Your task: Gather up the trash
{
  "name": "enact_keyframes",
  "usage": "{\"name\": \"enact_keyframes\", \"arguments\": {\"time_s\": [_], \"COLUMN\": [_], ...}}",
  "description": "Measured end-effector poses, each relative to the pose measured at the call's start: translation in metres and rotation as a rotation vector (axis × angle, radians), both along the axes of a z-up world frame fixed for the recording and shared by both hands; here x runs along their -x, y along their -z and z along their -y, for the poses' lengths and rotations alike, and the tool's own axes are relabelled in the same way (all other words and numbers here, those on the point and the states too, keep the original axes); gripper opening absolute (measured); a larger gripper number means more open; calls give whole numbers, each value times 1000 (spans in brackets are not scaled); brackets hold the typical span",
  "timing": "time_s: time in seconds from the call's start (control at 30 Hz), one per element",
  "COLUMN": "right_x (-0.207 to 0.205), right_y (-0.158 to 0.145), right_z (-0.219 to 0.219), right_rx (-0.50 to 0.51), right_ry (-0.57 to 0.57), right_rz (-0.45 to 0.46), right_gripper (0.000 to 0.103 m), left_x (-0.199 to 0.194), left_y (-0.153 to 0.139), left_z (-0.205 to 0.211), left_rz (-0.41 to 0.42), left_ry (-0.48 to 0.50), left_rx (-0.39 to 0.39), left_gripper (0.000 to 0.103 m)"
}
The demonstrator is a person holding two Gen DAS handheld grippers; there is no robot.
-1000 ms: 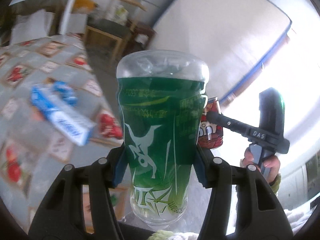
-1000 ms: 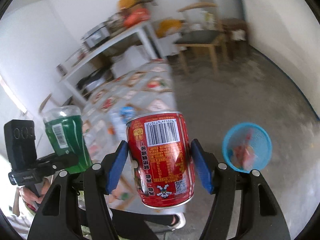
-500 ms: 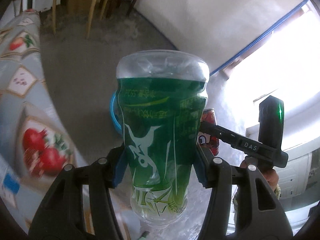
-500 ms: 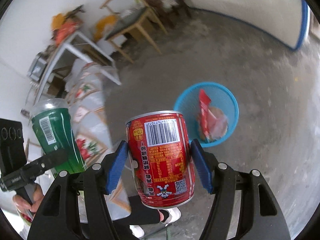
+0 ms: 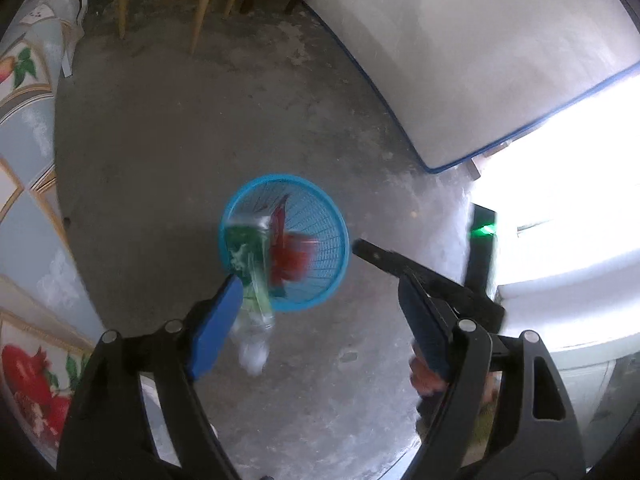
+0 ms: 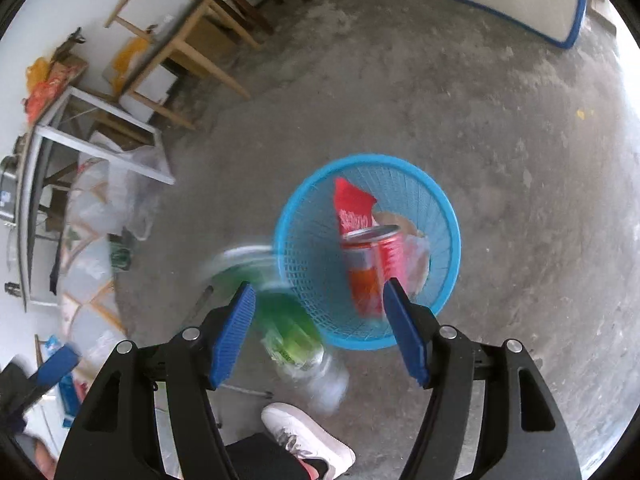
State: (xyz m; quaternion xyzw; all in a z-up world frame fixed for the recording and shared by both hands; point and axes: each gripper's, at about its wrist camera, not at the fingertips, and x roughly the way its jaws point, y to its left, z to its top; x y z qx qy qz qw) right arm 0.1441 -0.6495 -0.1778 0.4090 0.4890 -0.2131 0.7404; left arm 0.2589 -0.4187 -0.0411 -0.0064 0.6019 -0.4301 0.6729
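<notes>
Both grippers are open above a blue mesh basket [image 5: 320, 300] on the concrete floor; it also shows in the right wrist view [image 6: 308, 280]. My left gripper [image 5: 320, 320] is empty, and the green plastic bottle [image 5: 250, 268] is blurred in mid-air below it, at the basket's left rim. My right gripper [image 6: 320, 328] is empty, and the red can [image 6: 368, 268] is blurred in mid-air over the basket's inside. The green bottle [image 6: 280, 312] is seen falling just left of the basket. A red wrapper [image 6: 352, 208] lies in the basket.
A table with a fruit-pattern cloth [image 5: 28, 200] stands at the left. Wooden chairs [image 6: 192, 40] and a white-framed table [image 6: 100, 136] with plastic bags stand further back. A white wall with a blue base [image 5: 460, 60] is at the right. My white shoe [image 6: 308, 436] is below.
Both grippers have opened and let go. The green bottle and the red can have dropped out of the jaws and are falling toward the basket. Both views have tilted down to the floor.
</notes>
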Motion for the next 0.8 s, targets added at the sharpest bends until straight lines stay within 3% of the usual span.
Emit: {"name": "enact_keyframes", "arguments": {"time_s": [0.13,0.33,0.6,0.73,0.8], "right_x": [-6,1,47,73,81], "right_y": [22,31,10,50,98], "right_z": [-9,-20,-73,-130,-171], "right_rx": [12,14,31,-10,-85], "right_ry": [-17,-22,-146,-286,-382], "right_rz": [-39,-59,81,54,-37], "right_gripper": [65,65,65,74,74], "left_x": [4,15,37,50,59], "left_y": [2,-6,-49,-63,-67], "left_z": [-29,-61,-117,-151,-171], "left_rz": [23,28,93,123,134], "left_ry": [-9,-22,-13,-15,-23], "left_rx": [6,27,114,139,148], "left_gripper": [76,76,76,76,76]}}
